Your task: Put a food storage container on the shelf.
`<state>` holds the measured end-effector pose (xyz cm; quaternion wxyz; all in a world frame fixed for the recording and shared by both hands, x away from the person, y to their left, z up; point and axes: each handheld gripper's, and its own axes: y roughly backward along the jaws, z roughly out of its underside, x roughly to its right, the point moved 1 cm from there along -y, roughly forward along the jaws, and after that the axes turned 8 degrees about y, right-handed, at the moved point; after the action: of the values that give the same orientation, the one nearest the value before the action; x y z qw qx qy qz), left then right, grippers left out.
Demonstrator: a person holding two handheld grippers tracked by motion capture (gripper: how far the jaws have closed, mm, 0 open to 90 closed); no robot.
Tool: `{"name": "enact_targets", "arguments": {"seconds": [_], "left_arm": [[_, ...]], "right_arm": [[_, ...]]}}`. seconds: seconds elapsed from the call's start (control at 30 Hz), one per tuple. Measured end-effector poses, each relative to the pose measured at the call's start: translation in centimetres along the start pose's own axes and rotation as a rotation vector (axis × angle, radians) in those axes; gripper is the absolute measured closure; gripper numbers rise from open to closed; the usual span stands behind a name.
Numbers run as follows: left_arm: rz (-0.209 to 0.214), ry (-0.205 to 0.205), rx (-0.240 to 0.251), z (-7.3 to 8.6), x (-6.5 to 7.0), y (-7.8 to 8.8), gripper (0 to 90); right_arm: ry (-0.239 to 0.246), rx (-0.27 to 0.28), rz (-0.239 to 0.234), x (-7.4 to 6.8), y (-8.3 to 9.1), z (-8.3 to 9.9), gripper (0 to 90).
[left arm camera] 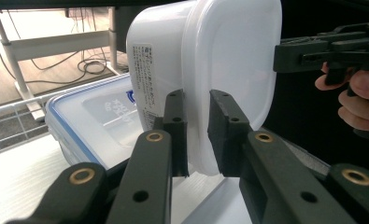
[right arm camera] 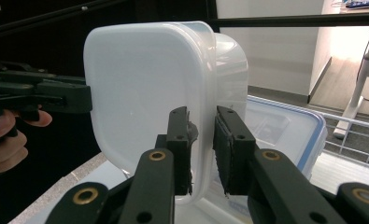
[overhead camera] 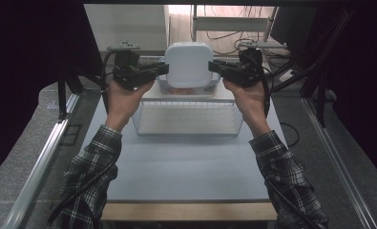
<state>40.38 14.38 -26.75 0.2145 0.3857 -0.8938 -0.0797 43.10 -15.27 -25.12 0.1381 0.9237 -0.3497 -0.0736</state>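
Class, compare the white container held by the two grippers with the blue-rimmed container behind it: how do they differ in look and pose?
1. The white container is opaque white with a plain lid; the blue-rimmed container has a clear lid edged in blue.
2. The white container is held up by its rim between the left gripper and right gripper; the blue-rimmed container lies flat below.
Both are lidded plastic boxes with rounded corners.
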Motion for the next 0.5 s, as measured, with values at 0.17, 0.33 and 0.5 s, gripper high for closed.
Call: {"name": "enact_targets", "arguments": {"seconds": [0.17,0.33,0.5], "left_arm": [[-0.008,0.0,0.002,-0.3,-0.1,-0.4,75.0],[-0.026,-0.002,0.009,-0.7,-0.1,-0.7,69.1],[-0.042,0.008,0.021,-1.1,-0.3,-0.9,65.4]], "right_arm": [[-0.009,0.003,0.005,0.4,-0.3,-0.2,74.5],[0.009,0.004,0.025,0.3,-0.7,-0.5,71.2],[0.015,0.003,0.038,0.4,-1.1,-0.8,68.0]]}}
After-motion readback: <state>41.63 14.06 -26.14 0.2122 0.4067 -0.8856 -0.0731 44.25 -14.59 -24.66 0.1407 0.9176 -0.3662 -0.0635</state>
